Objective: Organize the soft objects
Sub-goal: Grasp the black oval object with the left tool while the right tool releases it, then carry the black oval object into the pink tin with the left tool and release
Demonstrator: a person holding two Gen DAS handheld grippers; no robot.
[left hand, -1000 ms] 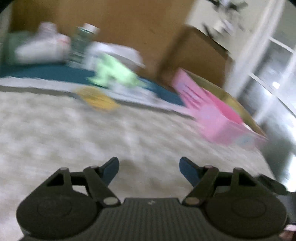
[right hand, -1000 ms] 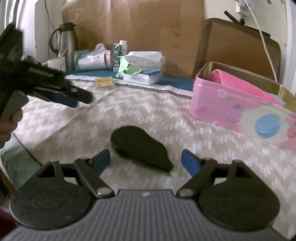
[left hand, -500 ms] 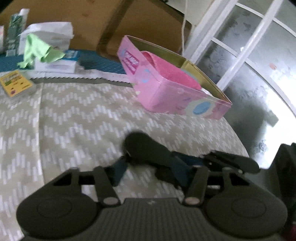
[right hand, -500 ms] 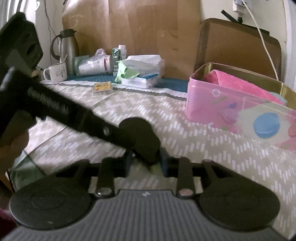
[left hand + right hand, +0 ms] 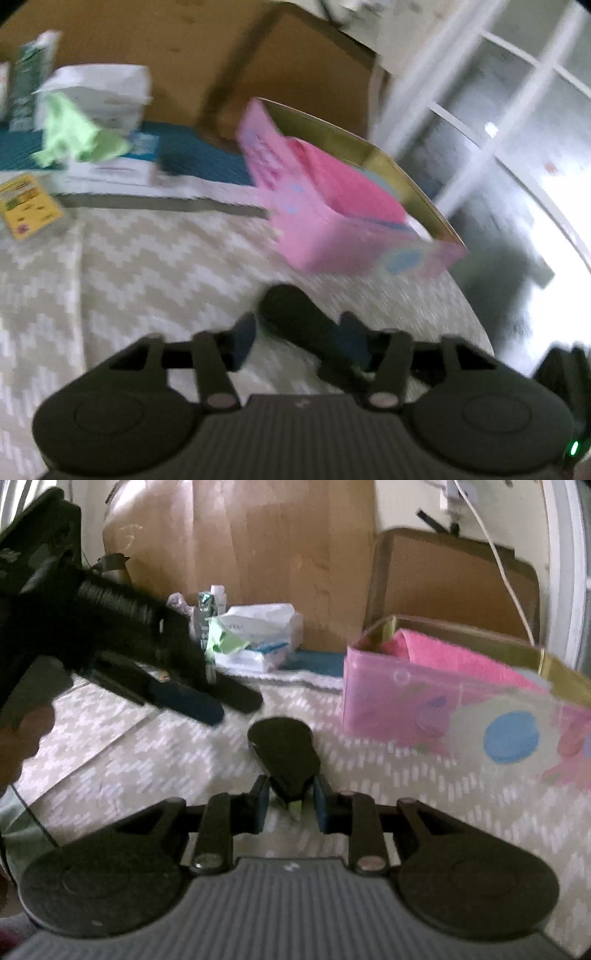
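Observation:
A flat black soft piece (image 5: 284, 749) with a green tip lies on the zigzag-patterned cloth (image 5: 147, 760). My right gripper (image 5: 290, 806) is closing on its narrow near end, and both blue pads press on it. My left gripper (image 5: 236, 707) hovers just up and left of the piece's rounded far end, apart from it, its jaws opening. In the left wrist view the black piece (image 5: 291, 310) shows between the spread fingers of the left gripper (image 5: 299, 341), which hold nothing. A pink box (image 5: 388, 709) with a pink towel (image 5: 461, 657) inside stands to the right.
White packets with a green cloth (image 5: 225, 638) sit at the back on a blue mat (image 5: 199, 158), with a yellow card (image 5: 27, 206) in front. Cardboard stands behind them. A person's hand (image 5: 22, 738) holds the left gripper. The cloth's edge and a window (image 5: 517, 147) lie to the right.
My right gripper closed on the black piece's near end. The left gripper came in, closed on the far end, then opened and drew back to the left.

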